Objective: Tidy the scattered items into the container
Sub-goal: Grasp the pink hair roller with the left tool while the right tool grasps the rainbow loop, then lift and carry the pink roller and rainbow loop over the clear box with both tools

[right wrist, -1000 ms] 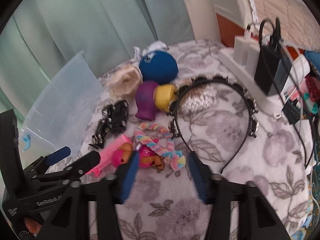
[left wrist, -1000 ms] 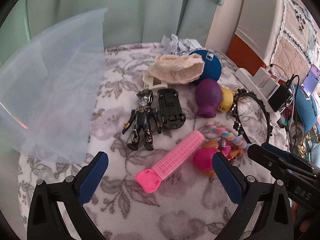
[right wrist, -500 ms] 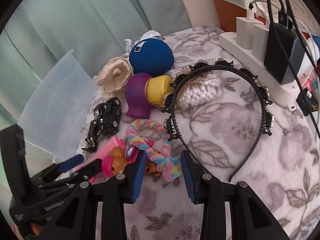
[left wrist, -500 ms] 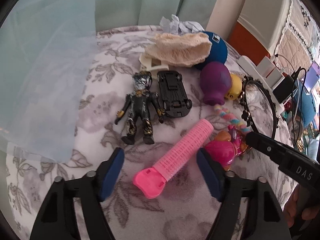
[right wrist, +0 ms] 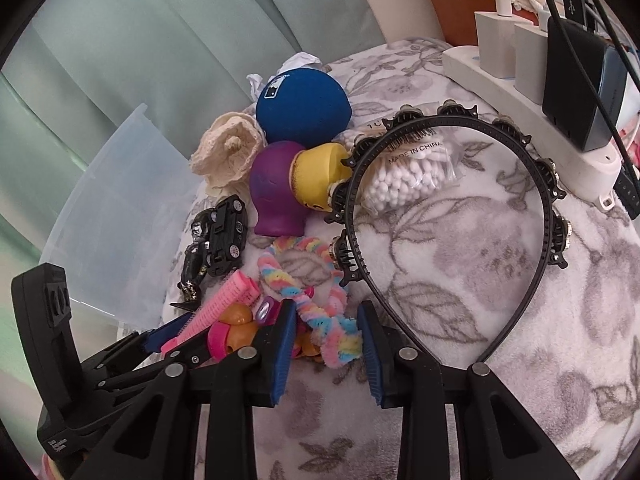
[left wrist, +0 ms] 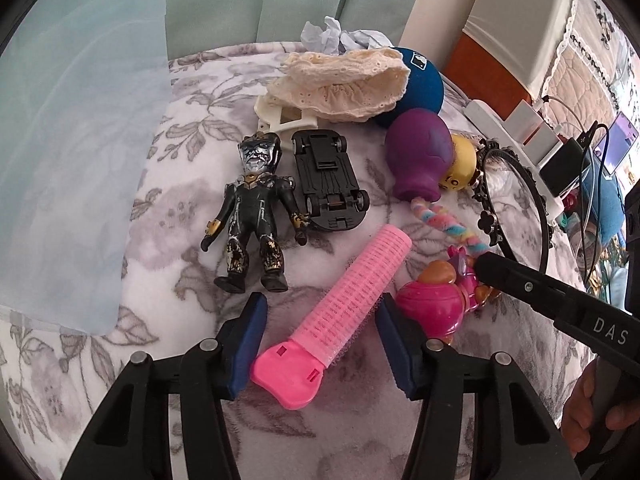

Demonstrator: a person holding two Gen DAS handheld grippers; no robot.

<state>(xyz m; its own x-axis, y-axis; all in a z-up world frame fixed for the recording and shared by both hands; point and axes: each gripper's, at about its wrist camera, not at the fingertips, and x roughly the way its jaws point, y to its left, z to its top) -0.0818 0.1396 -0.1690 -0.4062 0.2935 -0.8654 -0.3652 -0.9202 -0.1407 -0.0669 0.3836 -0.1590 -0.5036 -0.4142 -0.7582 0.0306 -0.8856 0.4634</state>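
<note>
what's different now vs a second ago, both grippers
Both grippers came down closer and their jaws have just been closing. The left gripper went from wide open to straddling the pink hair roller, not yet pressing it. The right gripper narrowed around the rainbow fuzzy loop. The figure, toy car and headband lie as before.

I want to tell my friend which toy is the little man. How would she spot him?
Start at the pale blue translucent container on the flowered blanket. Right beside it lies a black action figure on his back, next to an upside-down black toy car. He alone has arms, legs, a silver face and gold flecks.
</note>
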